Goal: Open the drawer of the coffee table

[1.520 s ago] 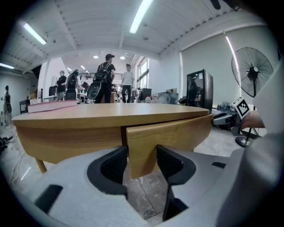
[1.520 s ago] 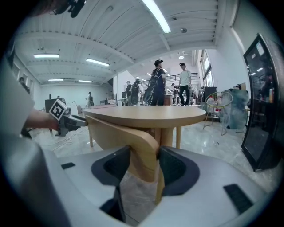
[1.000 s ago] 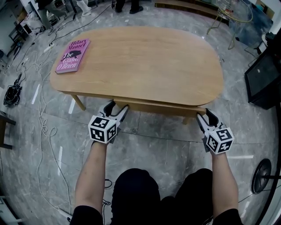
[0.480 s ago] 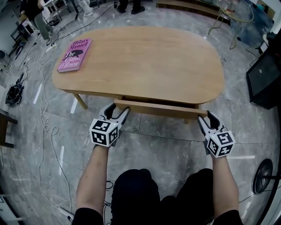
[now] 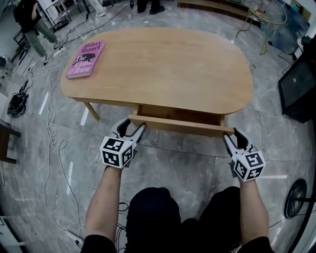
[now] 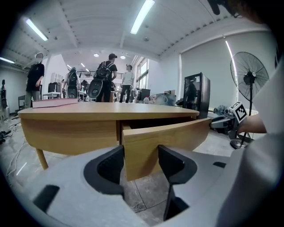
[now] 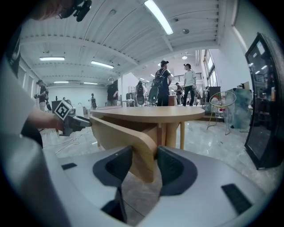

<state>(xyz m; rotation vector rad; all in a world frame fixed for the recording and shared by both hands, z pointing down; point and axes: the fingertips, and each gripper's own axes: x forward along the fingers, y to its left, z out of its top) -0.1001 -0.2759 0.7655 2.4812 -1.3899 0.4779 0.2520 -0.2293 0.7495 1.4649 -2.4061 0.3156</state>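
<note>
The oval wooden coffee table [image 5: 163, 64] stands in front of me, its drawer partly pulled out. Its curved drawer front [image 5: 180, 125] juts past the near edge, with a dark gap behind it. My left gripper [image 5: 132, 125] is shut on the front's left end, my right gripper [image 5: 231, 133] on its right end. In the left gripper view the drawer front [image 6: 168, 137] sits between the pads of the left gripper [image 6: 141, 155]. The right gripper view shows the rounded end of the drawer front [image 7: 120, 133] pinched by the right gripper [image 7: 144, 162].
A pink book [image 5: 85, 60] lies on the tabletop's far left. Cables [image 5: 49, 138] trail over the marble floor on the left. A black cabinet [image 5: 298, 89] and a fan base [image 5: 296, 197] stand at the right, and a glass side table [image 5: 264, 15] beyond. People stand at the back.
The drawer has slid out toward me, and a gap has opened under the tabletop. Both grippers have come back with the drawer front held between their jaws.
</note>
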